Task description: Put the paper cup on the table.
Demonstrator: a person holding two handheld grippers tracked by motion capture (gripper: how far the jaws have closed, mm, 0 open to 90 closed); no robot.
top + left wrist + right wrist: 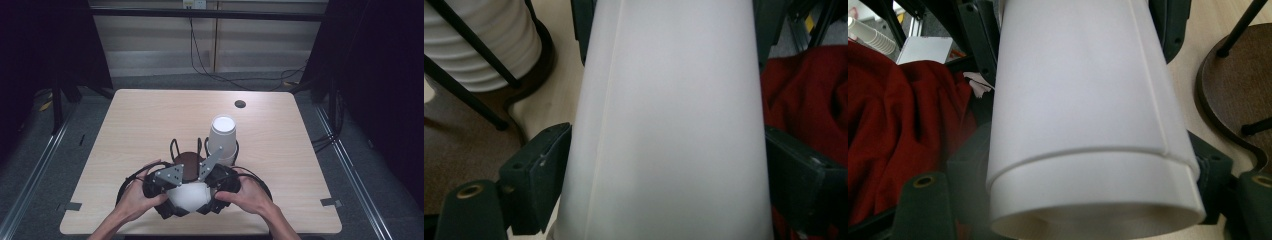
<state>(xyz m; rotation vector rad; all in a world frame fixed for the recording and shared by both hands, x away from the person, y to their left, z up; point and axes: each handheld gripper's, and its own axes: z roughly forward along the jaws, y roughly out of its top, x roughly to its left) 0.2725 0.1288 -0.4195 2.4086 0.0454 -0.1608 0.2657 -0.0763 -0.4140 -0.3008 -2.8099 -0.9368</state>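
A white paper cup [187, 197] lies on its side between my two grippers near the table's front edge. My left gripper [167, 189] is shut on it from the left. My right gripper [214, 186] is shut on it from the right. The left gripper view has the cup [664, 125] squeezed between both black jaws. In the right gripper view the cup [1083, 110] turns its open mouth to the camera, and a stepped line near the rim suggests two nested cups. A stack of upside-down white cups [222, 137] stands just behind the grippers.
A black wire holder on a round brown base [187, 162] holds the stack [484, 45] on the wooden table [150, 115]. A cable hole [240, 104] lies at the back. Red cloth [893, 115] hangs below the table's near edge. Cables trail on the floor behind.
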